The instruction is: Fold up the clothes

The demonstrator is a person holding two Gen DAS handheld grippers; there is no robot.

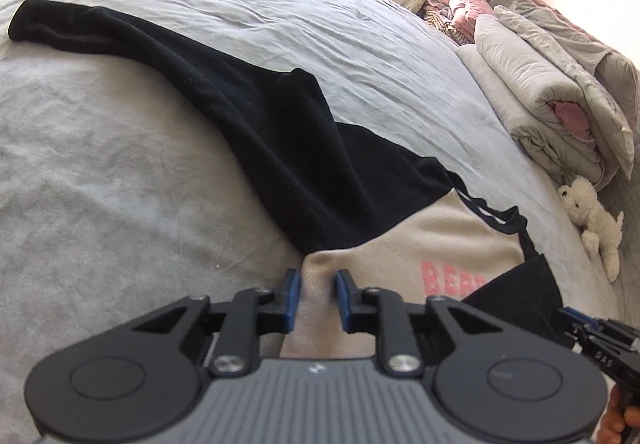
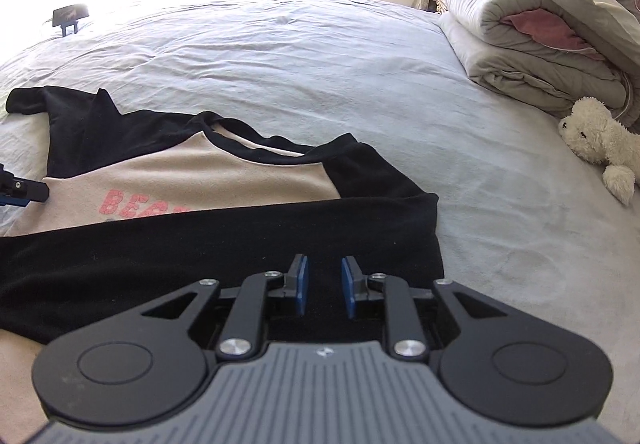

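A beige sweatshirt with pink lettering and black sleeves lies flat on the grey bed. One black sleeve stretches out to the far left. The other black sleeve lies folded across the shirt's body. My left gripper is open, and its blue pads straddle a raised ridge of the beige side edge. My right gripper is open just above the folded sleeve, near its shoulder end. Each gripper shows at the edge of the other's view: the right gripper and the left gripper.
Folded grey quilts are stacked at the bed's right side, with a white plush toy in front of them. A small black device on a stand sits at the far left. Curtains and a window are behind the bed.
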